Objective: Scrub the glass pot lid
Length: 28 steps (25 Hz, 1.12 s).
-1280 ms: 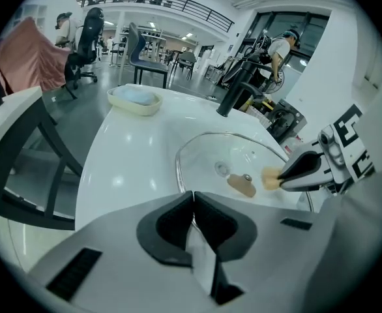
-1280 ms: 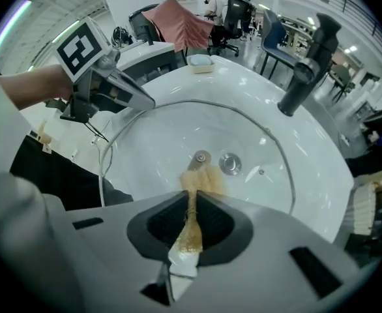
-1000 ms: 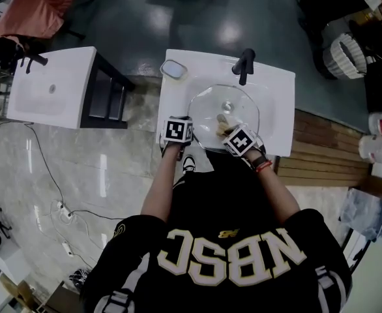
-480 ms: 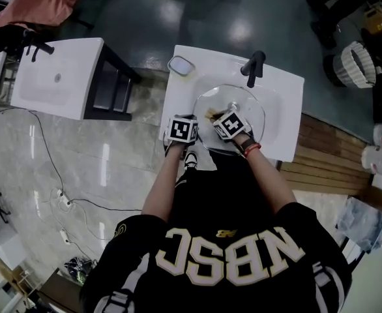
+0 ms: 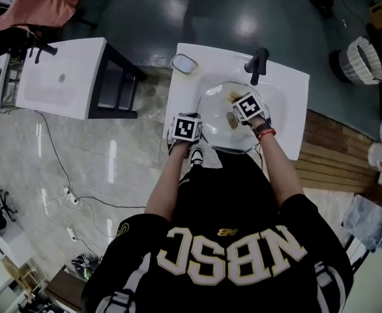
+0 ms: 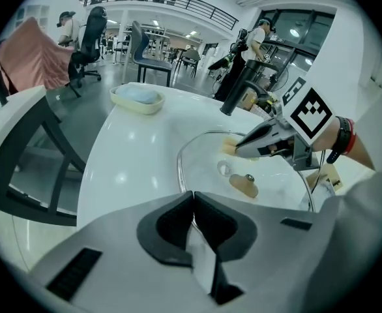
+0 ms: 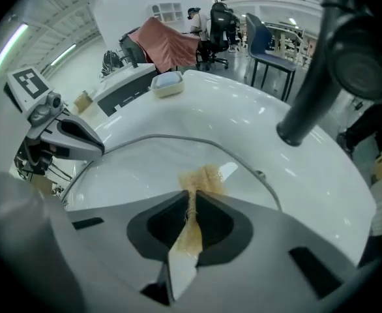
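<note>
Here the lid [image 5: 218, 109] sits in the sink [image 5: 292, 103] basin, just in front of the faucet [image 5: 259, 62]. The left gripper [image 6: 192, 204] has its jaws pinched together on the lid's near rim, gripping it at the edge. The right gripper [image 7: 192, 210] is clamped on a tan scrubber [image 7: 204, 178] (frayed, its tip poking out past the jaws), which touches the glass on the faucet side of the knob [image 5: 232, 117]; a soap dish [image 5: 184, 64] stands on the sink's far left corner, apart from both.
</note>
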{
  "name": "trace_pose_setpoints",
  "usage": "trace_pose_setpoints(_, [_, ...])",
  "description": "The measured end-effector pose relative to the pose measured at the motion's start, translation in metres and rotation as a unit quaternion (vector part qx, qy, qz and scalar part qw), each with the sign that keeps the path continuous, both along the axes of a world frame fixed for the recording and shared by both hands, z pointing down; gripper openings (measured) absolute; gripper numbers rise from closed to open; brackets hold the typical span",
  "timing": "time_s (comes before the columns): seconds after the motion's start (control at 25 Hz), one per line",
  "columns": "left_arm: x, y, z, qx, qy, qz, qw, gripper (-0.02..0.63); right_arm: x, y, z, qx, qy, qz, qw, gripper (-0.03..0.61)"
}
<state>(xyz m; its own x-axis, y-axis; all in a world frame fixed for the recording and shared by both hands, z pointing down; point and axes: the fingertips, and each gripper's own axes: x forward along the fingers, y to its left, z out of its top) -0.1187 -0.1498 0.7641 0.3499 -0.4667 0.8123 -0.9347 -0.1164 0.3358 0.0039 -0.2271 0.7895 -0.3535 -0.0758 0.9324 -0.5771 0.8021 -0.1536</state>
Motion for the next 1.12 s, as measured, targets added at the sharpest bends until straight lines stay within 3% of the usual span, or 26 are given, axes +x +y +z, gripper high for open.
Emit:
trace_pose_setpoints(0.12, [0.002,0.0,-0.001,0.002,0.006,0.001,1.0,0.017,0.022,0.013,-0.005,-0.014,0.014,-0.007,1.0,0.041])
trace_pose_setpoints(0.32, [0.001,0.0,-0.002,0.005,0.008,0.003,0.9999,0.017,0.065,0.04,-0.013,0.01,0.098,-0.022,0.995,0.041])
trace_pose_setpoints(0.44, [0.002,-0.001,-0.002,0.006,0.011,0.003,0.9999,0.017,0.05,0.079,-0.02,-0.036,0.055,-0.019,0.998,0.041])
trace_pose_setpoints(0.56, [0.003,-0.001,-0.002,0.007,0.013,0.003,0.9999,0.017,0.035,0.101,-0.027,-0.049,0.03,-0.029,0.998,0.041])
trace_pose_setpoints(0.76, [0.004,0.0,-0.002,0.009,0.01,0.008,0.9999,0.017,0.023,0.107,-0.027,-0.025,0.049,-0.058,0.997,0.041])
trace_pose_setpoints(0.92, [0.003,-0.001,-0.002,0.009,0.01,0.007,0.9999,0.017,-0.001,0.103,-0.022,-0.03,0.026,-0.061,0.997,0.041])
trace_pose_setpoints(1.12, [0.003,-0.001,-0.001,0.005,0.008,0.012,0.9999,0.017,-0.027,0.071,-0.008,0.0,0.003,-0.071,0.997,0.041])
